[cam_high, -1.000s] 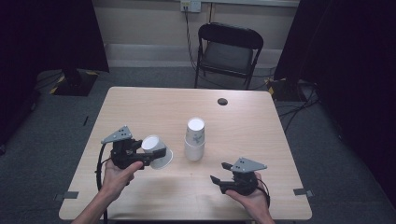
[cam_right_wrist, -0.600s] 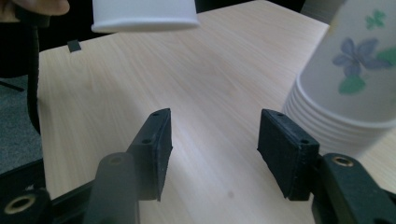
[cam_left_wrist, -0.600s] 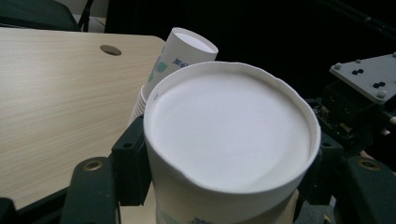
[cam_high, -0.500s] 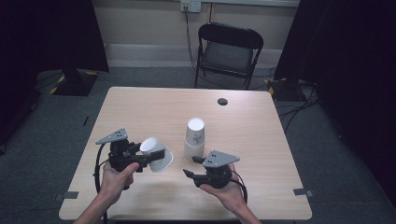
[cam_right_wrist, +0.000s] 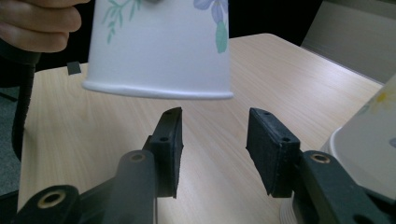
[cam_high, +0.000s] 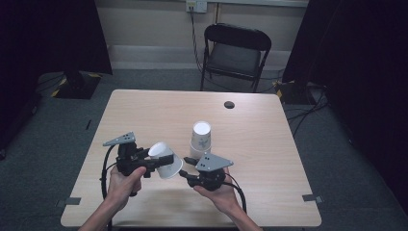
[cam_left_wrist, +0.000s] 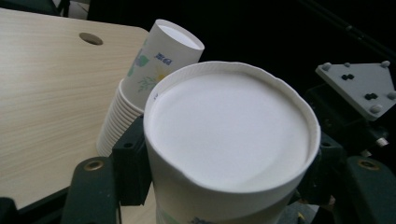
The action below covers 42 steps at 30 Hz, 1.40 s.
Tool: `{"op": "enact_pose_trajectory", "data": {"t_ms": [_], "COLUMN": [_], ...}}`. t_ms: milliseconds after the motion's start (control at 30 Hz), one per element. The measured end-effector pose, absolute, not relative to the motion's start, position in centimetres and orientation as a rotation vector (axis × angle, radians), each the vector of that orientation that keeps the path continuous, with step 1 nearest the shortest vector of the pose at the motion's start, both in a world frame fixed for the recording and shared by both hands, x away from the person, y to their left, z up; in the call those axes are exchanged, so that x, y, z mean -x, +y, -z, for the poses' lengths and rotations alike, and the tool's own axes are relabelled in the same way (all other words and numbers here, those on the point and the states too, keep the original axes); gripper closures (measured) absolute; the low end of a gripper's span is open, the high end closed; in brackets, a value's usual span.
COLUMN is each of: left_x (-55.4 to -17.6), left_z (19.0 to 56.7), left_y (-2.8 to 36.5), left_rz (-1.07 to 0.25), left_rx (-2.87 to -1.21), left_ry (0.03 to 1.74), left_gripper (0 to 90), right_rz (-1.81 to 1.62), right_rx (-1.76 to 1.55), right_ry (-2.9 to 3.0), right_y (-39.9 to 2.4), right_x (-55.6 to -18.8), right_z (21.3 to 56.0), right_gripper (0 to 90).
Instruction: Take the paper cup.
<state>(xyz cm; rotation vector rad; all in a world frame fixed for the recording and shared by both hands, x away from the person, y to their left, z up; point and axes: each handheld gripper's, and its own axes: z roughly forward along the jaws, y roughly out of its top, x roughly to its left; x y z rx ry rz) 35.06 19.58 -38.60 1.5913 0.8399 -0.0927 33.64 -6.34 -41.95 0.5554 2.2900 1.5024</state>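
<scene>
The landmark for all positions is the stack of white, flower-printed paper cups (cam_high: 200, 138), which stands upside down near the middle of the light wooden table (cam_high: 269, 144). Well to the left of the stack, the left gripper (cam_high: 155, 162) is clamped on a single white paper cup with a floral print (cam_high: 166, 161); its black pads press the cup wall from both sides, and the left gripper view shows the cup's flat white base (cam_left_wrist: 229, 126) facing the camera with the stack just behind it. The cup is held clear of the table, lying roughly level, with its rolled rim turned toward the stack side. Just below and slightly to the right of the stack, the right gripper (cam_high: 186, 177) points left toward the held cup. Its jaws have just been closing, yet they stand apart with nothing between them; in the right gripper view the pads (cam_right_wrist: 170, 144) sit just under the rim of the held cup (cam_right_wrist: 159, 51) without touching it. Far beyond the stack, a small dark round hole (cam_high: 229, 104) marks the table's far edge, and a black folding chair (cam_high: 235, 53) stands behind the table. The step in hand appears to be a transfer or two-handed handling of the single cup. The next move probably calls for raising the right gripper so its pads straddle the rim, then closing gently, since the thin wall dents easily.
</scene>
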Motion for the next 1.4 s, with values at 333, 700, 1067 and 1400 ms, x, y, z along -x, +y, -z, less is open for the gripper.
{"op": "enact_pose_trajectory", "data": {"t_ms": [333, 700, 1067, 1400], "left_x": [-35.0, -35.0, -35.3, -35.1], "left_z": [38.6, 39.0, 39.8, 39.7], "left_y": [19.1, 18.6, 18.7, 18.6], "left_rz": [0.179, 0.255, 0.343, 0.327], "left_rx": [-1.556, -1.534, -1.5, -1.516], "left_ry": [0.831, 0.841, 0.853, 0.847], "left_gripper": [34.2, 34.2, 33.7, 30.5], "right_rz": [-1.545, -1.57, -1.599, -1.575], "right_rx": [-0.503, -0.474, -0.482, -0.449], "right_ry": [2.23, 2.173, 2.116, 2.106], "right_y": [-6.0, -6.2, -6.3, -6.5], "right_x": [-33.5, -33.3, -33.3, -33.0], "right_z": [41.6, 41.3, 41.0, 40.9], "right_gripper": [60.8, 64.7, 74.4, 79.9]}}
